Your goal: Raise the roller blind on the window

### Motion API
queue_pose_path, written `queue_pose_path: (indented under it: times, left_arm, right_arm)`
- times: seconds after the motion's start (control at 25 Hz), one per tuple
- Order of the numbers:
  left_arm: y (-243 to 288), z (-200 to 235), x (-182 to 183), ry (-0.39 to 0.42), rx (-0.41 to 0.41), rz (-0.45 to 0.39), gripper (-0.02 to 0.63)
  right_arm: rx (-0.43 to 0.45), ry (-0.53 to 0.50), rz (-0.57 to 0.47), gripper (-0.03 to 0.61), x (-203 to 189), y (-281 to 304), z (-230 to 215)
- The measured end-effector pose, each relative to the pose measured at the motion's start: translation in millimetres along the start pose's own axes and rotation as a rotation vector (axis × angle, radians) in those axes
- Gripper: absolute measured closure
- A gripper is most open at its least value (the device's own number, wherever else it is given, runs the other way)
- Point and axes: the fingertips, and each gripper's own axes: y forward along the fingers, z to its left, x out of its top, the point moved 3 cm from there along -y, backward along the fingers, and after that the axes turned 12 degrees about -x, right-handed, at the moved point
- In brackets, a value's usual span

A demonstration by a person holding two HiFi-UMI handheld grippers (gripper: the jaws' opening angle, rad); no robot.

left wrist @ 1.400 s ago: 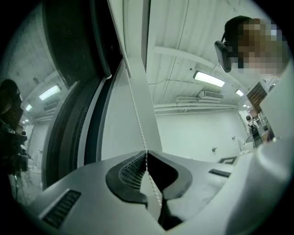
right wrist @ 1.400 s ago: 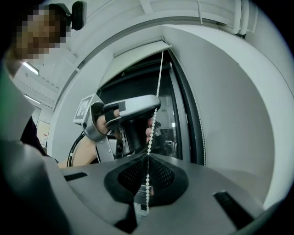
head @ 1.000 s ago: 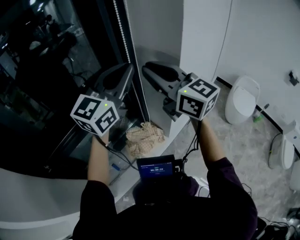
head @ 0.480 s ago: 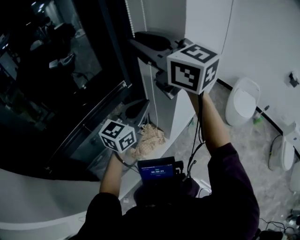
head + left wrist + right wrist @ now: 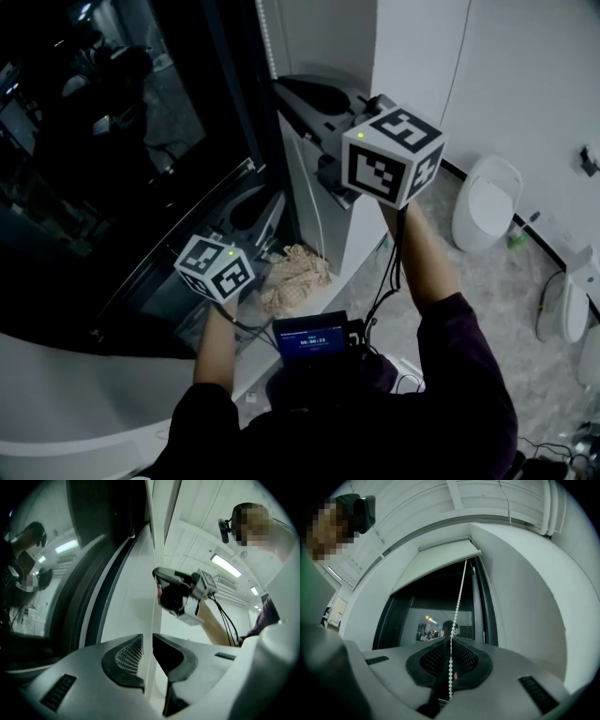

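The right gripper [image 5: 451, 641] is just closing on the light, slippery bead chain [image 5: 459, 592] by the window [image 5: 431, 606]; the left gripper [image 5: 147, 644] is gaping slightly, empty.

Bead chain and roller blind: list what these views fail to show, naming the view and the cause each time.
- Head view: the roller blind lies beyond the top edge.
- Right gripper view: the bead chain's lower run is hidden behind the right gripper, just closed on it.
- Left gripper view: whether the chain passes between the left gripper's parted jaws is lost against the bright background.
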Motion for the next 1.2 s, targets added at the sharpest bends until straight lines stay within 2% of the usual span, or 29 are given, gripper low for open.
queue_pose_path:
  times: [0.16,0.48,0.68,1.04,1.2]
  left_arm:
    - [-1,3,52,0.082,0.015,-0.065,0.594]
    - [20,8,128,0.184,-0.006,-0.097,0.594]
    - [33,5,142,0.2,-0.022,-0.089,0.594]
    - [37,8,143,0.22,-0.004,-0.092,0.595]
    - [26,9,144,0.237,0.021,-0.104,0.597]
  right_arm:
    - [0.005,-0.002,0.063,0.565,-43,-16,5]
    - [0.027,0.05,0.195,0.565,-121,-33,20]
    - [0.039,0.082,0.274,0.565,-167,-48,30]
    - [0.045,0.1,0.279,0.565,-167,-52,28]
    - [0.014,0.089,0.264,0.561,-164,-55,16]
